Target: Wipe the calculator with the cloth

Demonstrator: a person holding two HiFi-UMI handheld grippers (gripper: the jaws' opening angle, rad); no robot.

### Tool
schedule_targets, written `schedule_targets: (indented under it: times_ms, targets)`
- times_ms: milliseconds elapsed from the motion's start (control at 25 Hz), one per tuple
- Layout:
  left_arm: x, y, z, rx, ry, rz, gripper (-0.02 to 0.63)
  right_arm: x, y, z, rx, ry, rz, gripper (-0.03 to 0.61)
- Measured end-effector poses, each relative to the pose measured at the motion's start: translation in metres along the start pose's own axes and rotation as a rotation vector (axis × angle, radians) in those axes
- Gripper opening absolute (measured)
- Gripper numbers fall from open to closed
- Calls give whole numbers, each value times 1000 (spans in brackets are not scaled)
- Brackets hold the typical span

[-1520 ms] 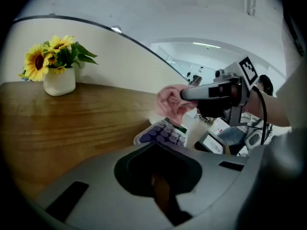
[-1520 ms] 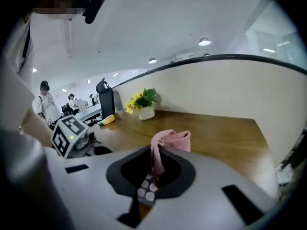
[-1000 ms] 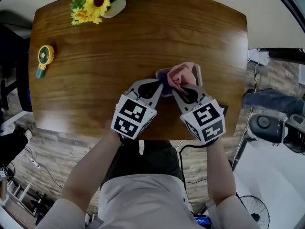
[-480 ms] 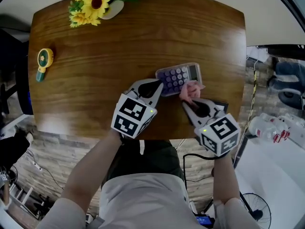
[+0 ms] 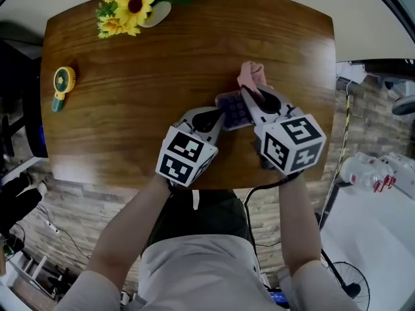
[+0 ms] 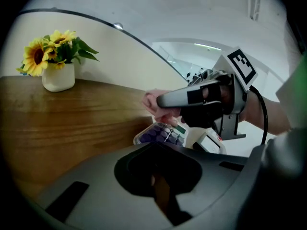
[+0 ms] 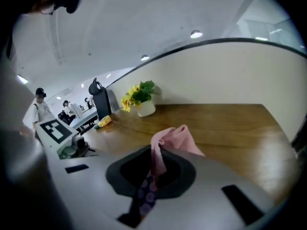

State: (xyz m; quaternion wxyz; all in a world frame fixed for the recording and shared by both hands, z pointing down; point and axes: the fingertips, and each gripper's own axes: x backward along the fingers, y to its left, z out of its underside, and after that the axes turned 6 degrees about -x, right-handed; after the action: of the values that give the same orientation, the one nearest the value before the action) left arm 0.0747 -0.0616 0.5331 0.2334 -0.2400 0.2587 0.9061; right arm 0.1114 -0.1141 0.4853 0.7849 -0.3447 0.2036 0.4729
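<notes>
A: Where's the calculator [image 5: 231, 109]?
B: On the tabletop [image 5: 162, 63], approx 4 o'clock from centre, keys up, partly under both tools
A: Right tool [image 5: 249, 91]?
B: Clamped on the pink cloth [image 5: 251, 75]. Cloth's bunched at the calculator's 1 o'clock corner
A: Left tool [image 5: 217, 116]?
B: Jaws nearly together, nothing betw. them, only wood showing in the slit. Tip's at the calculator's 8 o'clock edge; touching or not, can't tell
A: Anything else?
B: Sunflowers [image 5: 126, 5] in a white vase at the 11 o'clock corner, small yellow fan [image 5: 63, 83] at the 9 o'clock edge, both well apart from the calculator
</notes>
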Motion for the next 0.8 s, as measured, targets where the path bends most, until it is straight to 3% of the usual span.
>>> schedule_targets:
  times_ms: [200, 440, 640, 800]
  targets:
    - [0, 2, -1, -2, -3, -4, 2, -20, 22, 51, 25, 170, -18, 14]
    - [0, 2, 0, 0, 1, 6, 2, -3, 32, 78, -48, 222, -100, 17]
    - [0, 3, 0, 11, 5, 13, 2, 7, 41, 90, -14, 273, -189, 17]
    - [0, 2, 2, 18, 9, 20, 2, 23, 51, 132, 77, 452, -235, 17]
